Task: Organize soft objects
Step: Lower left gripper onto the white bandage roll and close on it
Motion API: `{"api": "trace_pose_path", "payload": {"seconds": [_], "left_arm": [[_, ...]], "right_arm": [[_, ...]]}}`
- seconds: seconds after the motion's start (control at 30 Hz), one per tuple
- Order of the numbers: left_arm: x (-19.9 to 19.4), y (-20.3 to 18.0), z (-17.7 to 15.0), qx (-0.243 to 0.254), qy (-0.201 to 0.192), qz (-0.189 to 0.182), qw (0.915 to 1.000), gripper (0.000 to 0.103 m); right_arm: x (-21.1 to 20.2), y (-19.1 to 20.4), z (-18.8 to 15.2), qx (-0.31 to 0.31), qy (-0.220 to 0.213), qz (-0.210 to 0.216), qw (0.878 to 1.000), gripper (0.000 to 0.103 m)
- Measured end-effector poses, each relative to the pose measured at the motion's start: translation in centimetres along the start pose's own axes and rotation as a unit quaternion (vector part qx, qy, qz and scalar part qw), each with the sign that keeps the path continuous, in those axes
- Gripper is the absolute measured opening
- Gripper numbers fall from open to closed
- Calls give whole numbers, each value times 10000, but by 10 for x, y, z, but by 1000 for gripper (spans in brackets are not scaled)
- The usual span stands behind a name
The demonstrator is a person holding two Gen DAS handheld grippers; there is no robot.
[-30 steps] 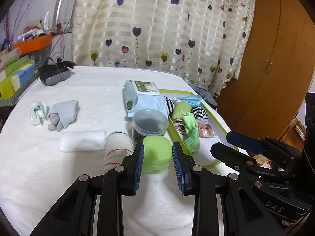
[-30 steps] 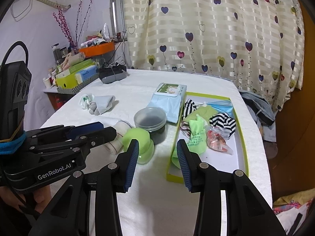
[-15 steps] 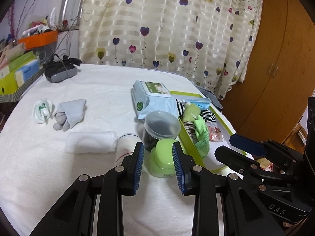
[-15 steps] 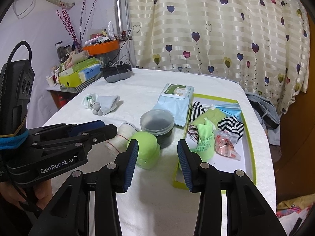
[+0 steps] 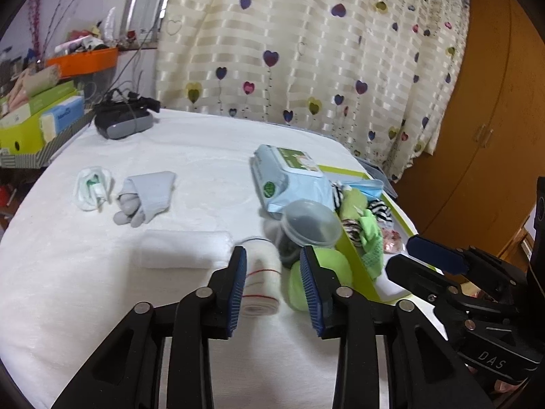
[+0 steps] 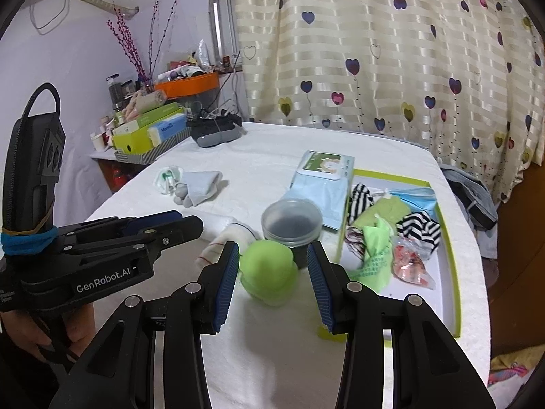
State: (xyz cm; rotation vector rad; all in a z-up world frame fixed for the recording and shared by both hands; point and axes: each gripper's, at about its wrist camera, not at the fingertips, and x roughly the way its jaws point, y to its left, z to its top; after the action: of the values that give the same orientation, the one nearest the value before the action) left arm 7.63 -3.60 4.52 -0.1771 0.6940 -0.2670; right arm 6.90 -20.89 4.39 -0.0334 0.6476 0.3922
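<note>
A: Left tongs have slid leftward, jaws opening, empty, now framing the rolled cloth.
B: Green jar at their three o'clock, touching; right tongs half-open, empty. Closing may nudge it.

Cloth, plastic and wood, mostly matt

The table is covered in white matt cloth; the tub is made of cloudy plastic, the wipes pack of glossy film, the wardrobe of smooth wood.
</note>
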Motion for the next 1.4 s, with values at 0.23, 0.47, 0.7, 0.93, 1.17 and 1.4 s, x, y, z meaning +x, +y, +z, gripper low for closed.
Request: {"api": "trace_pose_path", "payload": {"seconds": [0.23, 0.47, 0.7, 0.93, 1.17, 1.4], "left_arm": [[5, 31, -1, -256, 33, 202, 9995, 35], [20, 43, -3, -362, 191, 83, 9991, 45], [42, 38, -10, -384, 510, -170, 9978, 46], [64, 32, -15, -379, 801, -316, 9956, 47], [72, 20, -17, -262, 923, -400, 9946, 50], [77, 13, -19, -151, 1009, -401, 9940, 50]], "right_arm": [[6, 8, 4, -75, -39, 135, 9999, 43], [17, 10, 5, -94, 53, 179, 9998, 47], [24, 7, 6, -83, 124, 138, 9998, 47], [28, 1, 6, -28, 175, 59, 9998, 47], [32, -5, 3, 26, 237, 65, 9997, 47], [33, -6, 4, 23, 241, 55, 9997, 47]]}}
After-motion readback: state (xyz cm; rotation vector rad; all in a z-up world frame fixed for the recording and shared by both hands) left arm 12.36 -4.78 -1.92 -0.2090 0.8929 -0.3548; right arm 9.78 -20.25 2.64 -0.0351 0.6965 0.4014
